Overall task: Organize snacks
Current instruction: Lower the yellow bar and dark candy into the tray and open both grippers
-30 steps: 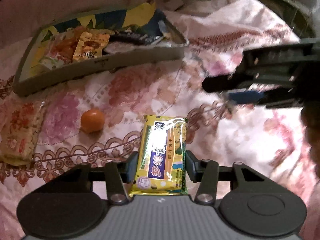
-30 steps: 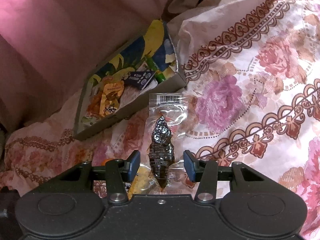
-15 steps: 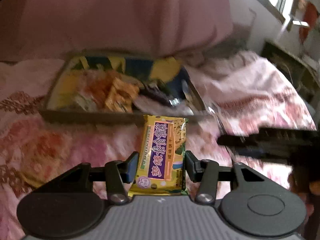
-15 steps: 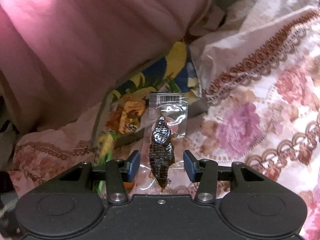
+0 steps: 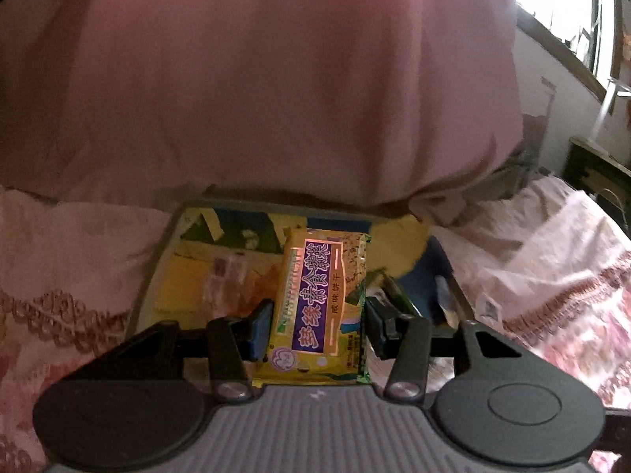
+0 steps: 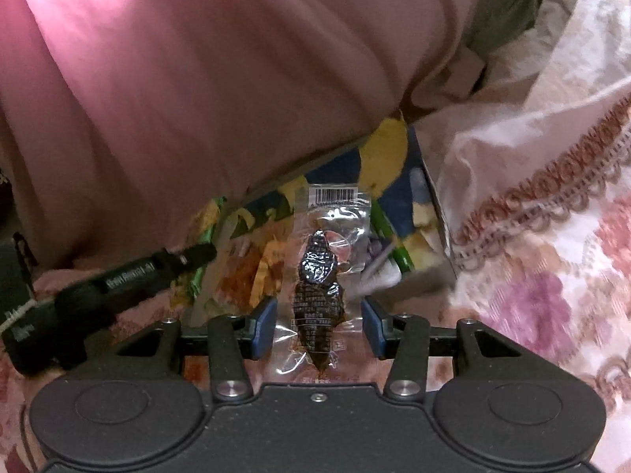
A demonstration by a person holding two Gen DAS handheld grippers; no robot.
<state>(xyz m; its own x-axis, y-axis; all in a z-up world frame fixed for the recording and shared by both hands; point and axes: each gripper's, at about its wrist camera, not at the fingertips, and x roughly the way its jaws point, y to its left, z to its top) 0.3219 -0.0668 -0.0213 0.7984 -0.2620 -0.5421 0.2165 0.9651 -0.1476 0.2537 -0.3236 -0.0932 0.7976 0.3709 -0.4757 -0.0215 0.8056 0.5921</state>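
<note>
A: What is the left gripper (image 5: 318, 329) carrying?

B: It is clamping a yellow biscuit packet (image 5: 321, 307) with a purple band of Chinese lettering. Both blue pads are pressing on the packet's long edges, and the packet is pointing straight out ahead of the fingers, lengthwise.

A: And where is that packet sitting in relation to the box?

B: It is hanging in front of the shallow cardboard tray (image 5: 157, 276), the one with the yellow and blue printed lining. The far end of the packet is overlapping the tray's inside in the left wrist view. I cannot tell whether it is touching anything in there; the tray contents are blurring into orange and yellow smears.

A: The right gripper (image 6: 319, 329)?

B: It is holding a clear vacuum pouch (image 6: 321, 276) with a dark brown snack piece inside and a barcode at the far end. The pouch is lying between the blue pads; its clear side edges are reaching out to them, so the jaws are gripping it by the film.

A: Is it over the tray too?

B: In the right wrist view the pouch is showing in front of the tray (image 6: 432, 213), near its right corner. The left gripper's black finger (image 6: 157, 272) is poking in from the left, over the tray's near side.

A: What is around all this?

B: The tray is resting on a floral bedsheet (image 6: 552, 295), and a pink quilt (image 5: 276, 79) is bulging right behind it.
</note>
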